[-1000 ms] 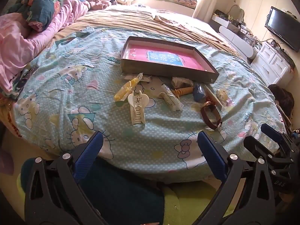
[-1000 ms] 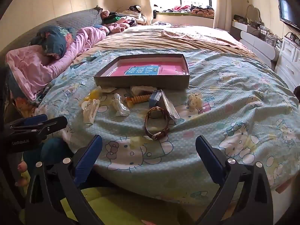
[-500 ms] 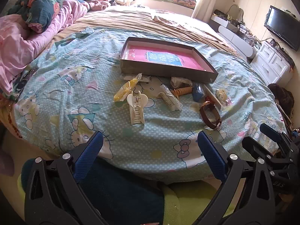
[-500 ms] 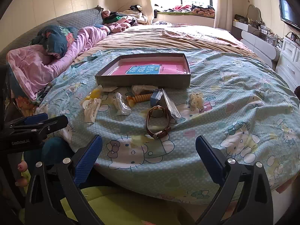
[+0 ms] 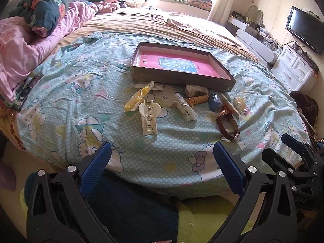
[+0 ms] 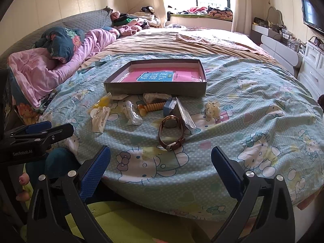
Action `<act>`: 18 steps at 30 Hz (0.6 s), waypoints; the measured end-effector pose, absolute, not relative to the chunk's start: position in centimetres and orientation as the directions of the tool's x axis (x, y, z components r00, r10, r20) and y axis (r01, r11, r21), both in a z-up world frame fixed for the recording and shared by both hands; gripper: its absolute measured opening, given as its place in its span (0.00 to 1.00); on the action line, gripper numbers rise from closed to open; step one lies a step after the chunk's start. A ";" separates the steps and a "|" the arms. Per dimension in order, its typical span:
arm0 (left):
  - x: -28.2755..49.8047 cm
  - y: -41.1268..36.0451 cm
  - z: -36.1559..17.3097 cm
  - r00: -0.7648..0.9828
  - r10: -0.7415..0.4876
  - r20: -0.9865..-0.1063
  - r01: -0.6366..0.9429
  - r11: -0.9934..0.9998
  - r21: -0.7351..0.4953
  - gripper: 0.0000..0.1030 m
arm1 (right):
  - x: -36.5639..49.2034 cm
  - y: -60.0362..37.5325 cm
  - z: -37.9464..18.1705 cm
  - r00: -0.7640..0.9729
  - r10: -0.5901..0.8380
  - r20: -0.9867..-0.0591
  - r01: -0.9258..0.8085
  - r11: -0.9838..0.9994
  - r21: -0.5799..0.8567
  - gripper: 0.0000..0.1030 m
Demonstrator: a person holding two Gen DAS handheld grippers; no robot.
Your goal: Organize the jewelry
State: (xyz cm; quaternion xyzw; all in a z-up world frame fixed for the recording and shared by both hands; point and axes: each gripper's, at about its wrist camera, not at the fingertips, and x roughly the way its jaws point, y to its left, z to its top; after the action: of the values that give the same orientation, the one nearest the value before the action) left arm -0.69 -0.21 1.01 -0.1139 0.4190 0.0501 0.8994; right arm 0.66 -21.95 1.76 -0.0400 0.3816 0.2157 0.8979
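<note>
A grey shallow box (image 5: 178, 79) (image 6: 154, 88) with a pink and blue sheet inside lies on the cartoon-cat bedspread. In front of it are scattered a white hair claw (image 5: 148, 116) (image 6: 100, 118), a yellow packaged clip (image 5: 137, 98), a wrapped cream comb clip (image 5: 185, 110) (image 6: 132, 112), an orange spiral tie (image 5: 197, 100) (image 6: 152, 107), a blue packet (image 5: 214, 102) (image 6: 169, 106), a cream flower clip (image 6: 212, 107) and a brown strap watch (image 5: 227, 124) (image 6: 171, 132). My left gripper (image 5: 162, 170) and right gripper (image 6: 161, 169) are open, empty, at the bed's near edge.
Pink bedding and a dark quilt (image 6: 60, 42) pile up at the left. A tan blanket (image 6: 182, 42) covers the far bed. White drawers (image 5: 297, 68) and a TV (image 5: 305, 32) stand at the right. A person's dark-trousered leg (image 5: 125, 206) and green floor mat lie below.
Both grippers have crept slightly closer to the bed and the scattered items; their jaws stay open. Nothing on the bedspread has moved.
</note>
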 end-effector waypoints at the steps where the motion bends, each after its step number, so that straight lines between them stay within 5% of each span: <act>1: -0.7 -0.2 1.1 0.644 -0.005 -0.765 -0.186 0.969 -0.162 0.91 | 0.7 -21.9 1.8 0.616 0.357 -0.703 -0.418 0.904 0.092 0.96; 18: -0.8 -0.4 1.1 0.650 -0.010 -0.760 -0.179 0.970 -0.166 0.91 | 0.7 -21.9 1.9 0.617 0.360 -0.700 -0.424 0.901 0.091 0.96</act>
State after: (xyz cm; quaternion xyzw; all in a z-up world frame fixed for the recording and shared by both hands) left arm -0.82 -0.37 1.07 -0.1139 0.4156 0.0470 0.9012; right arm 0.70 -21.86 1.91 -0.0417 0.3794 0.2182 0.8981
